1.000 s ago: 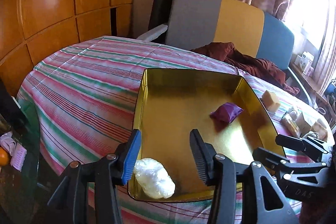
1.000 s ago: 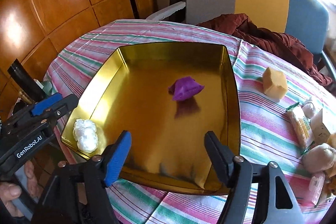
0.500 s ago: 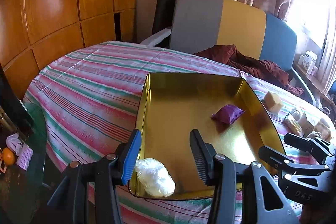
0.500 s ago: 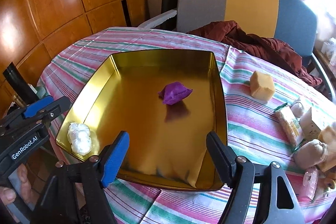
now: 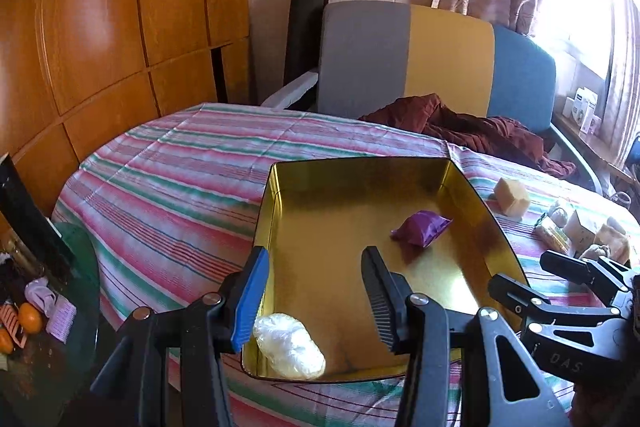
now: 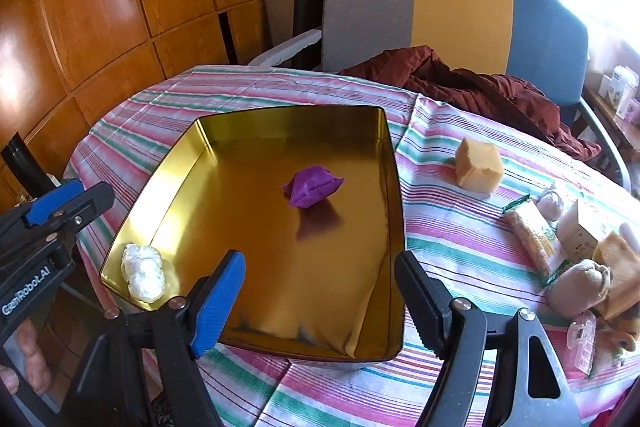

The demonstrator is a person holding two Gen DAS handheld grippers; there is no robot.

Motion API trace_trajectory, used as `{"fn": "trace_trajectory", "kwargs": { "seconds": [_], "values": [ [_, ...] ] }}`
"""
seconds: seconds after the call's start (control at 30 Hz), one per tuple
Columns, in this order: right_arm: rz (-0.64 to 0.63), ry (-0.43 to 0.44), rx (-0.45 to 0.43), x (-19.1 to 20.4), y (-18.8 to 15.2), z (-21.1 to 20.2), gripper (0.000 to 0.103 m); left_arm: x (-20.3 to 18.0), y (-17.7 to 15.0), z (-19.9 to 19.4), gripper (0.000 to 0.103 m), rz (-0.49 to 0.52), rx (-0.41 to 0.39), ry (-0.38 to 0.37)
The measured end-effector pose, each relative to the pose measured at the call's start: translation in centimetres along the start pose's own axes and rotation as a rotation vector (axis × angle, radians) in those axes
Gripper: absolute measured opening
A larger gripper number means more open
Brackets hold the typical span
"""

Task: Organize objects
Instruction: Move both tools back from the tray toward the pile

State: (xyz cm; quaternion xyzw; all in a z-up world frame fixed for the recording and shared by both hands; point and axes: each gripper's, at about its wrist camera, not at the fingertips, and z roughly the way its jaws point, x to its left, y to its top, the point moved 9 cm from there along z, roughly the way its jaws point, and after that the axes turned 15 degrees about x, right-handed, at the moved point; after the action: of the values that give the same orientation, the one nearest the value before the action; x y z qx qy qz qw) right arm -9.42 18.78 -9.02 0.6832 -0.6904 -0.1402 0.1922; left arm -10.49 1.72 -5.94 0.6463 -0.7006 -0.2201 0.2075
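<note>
Both grippers empty, left gripper (image 5: 314, 301) jaws apart over near end of gold tray (image 6: 394, 187), right gripper (image 6: 320, 295) jaws apart, white bag (image 5: 289, 345) in tray's near corner, purple pouch (image 6: 313, 185) mid-tray, yellow block (image 6: 479, 166) on striped tablecloth (image 5: 180, 167) beside tray.

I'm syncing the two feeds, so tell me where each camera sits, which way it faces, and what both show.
Left wrist: rides the left claw, open, facing the gold tray's near-left corner and the white bundle; the right claw shows at right.
Right wrist: rides the right claw, open, looking down at the tray, the purple pouch and the tan block; the left claw shows at left.
Shared: tray, bundle, pouch, block, striped tablecloth.
</note>
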Motion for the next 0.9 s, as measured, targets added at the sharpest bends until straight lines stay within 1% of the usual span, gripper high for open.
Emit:
{"fn": "trace_trajectory", "kwargs": {
  "seconds": [0.2, 0.47, 0.9],
  "values": [
    [0.018, -0.003, -0.009, -0.8, -0.2, -0.3, 0.078, -1.2, 0.4, -1.0, 0.048, 0.042, -0.027, 0.015],
    [0.051, -0.007, -0.027, -2.4, -0.3, -0.8, 0.078, -3.3, 1.2, -2.4, 0.048, 0.101, -0.063, 0.011],
    [0.12, -0.027, -0.058, -6.0, -0.6, -1.9, 0.079, -7.4, 1.5, -3.1, 0.048, 0.203, -0.075, -0.004]
  ]
}}
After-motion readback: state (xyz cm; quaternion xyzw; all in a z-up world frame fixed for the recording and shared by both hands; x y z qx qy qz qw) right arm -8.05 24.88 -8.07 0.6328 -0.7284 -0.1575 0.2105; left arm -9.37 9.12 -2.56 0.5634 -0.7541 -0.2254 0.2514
